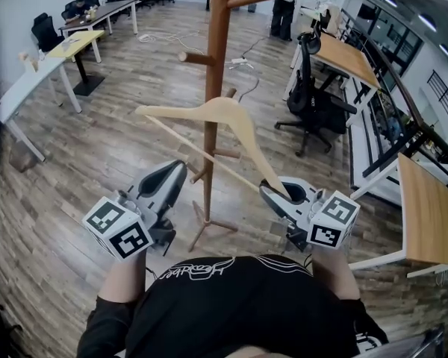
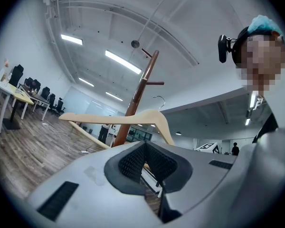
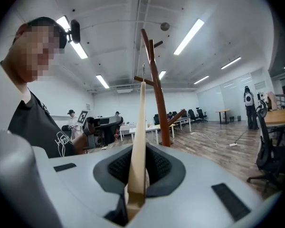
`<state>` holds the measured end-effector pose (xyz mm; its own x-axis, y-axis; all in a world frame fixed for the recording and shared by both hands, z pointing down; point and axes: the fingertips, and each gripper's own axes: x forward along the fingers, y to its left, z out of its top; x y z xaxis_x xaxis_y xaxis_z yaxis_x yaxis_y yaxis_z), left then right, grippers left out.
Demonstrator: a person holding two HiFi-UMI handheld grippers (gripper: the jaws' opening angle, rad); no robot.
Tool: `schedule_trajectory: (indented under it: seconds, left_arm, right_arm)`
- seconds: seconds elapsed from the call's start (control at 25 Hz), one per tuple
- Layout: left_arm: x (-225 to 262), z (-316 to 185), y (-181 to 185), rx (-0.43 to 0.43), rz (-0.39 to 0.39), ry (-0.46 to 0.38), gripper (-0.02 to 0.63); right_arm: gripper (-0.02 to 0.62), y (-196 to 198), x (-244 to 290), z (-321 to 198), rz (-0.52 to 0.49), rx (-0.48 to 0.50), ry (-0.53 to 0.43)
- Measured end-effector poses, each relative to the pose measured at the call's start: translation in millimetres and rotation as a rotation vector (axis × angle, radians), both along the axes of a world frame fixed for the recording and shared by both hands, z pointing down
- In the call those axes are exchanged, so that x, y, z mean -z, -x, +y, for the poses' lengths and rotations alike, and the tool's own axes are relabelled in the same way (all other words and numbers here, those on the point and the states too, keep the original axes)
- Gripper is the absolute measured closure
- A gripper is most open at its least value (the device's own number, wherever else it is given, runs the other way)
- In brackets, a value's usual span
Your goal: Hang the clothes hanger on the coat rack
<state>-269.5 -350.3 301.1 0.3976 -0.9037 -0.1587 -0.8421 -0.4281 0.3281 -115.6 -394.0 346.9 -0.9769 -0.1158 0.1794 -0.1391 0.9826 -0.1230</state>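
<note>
Right jaws on hanger [image 1: 224,118]; plank floor [image 1: 119,148]

Pale wooden hanger [image 1: 172,112] near coat rack [image 1: 218,43]

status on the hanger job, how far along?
Done: the wooden hanger is off the ground, with the right gripper shut on one end of it. In hand: it is held up in front of the coat rack. Left: its hook hangs free, on no peg yet. The left gripper is shut and empty.

Black T-shirt [image 1: 231,312]; grey left tongs [image 1: 181,166], right tongs [image 1: 267,191]
</note>
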Motion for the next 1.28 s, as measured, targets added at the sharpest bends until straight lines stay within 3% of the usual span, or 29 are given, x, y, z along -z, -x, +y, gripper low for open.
schedule_trajectory:
  seconds: [0.44, 1.28]
  left_arm:
    - [-7, -18, 32, 0.024, 0.001, -0.008, 0.598]
    - [-33, -29, 59, 0.046, 0.011, 0.046, 0.598]
  right_arm:
    - [0.532, 39, 8, -27, -0.002, 0.031, -0.056]
    - [0.532, 67, -22, -44, 0.008, 0.059, -0.012]
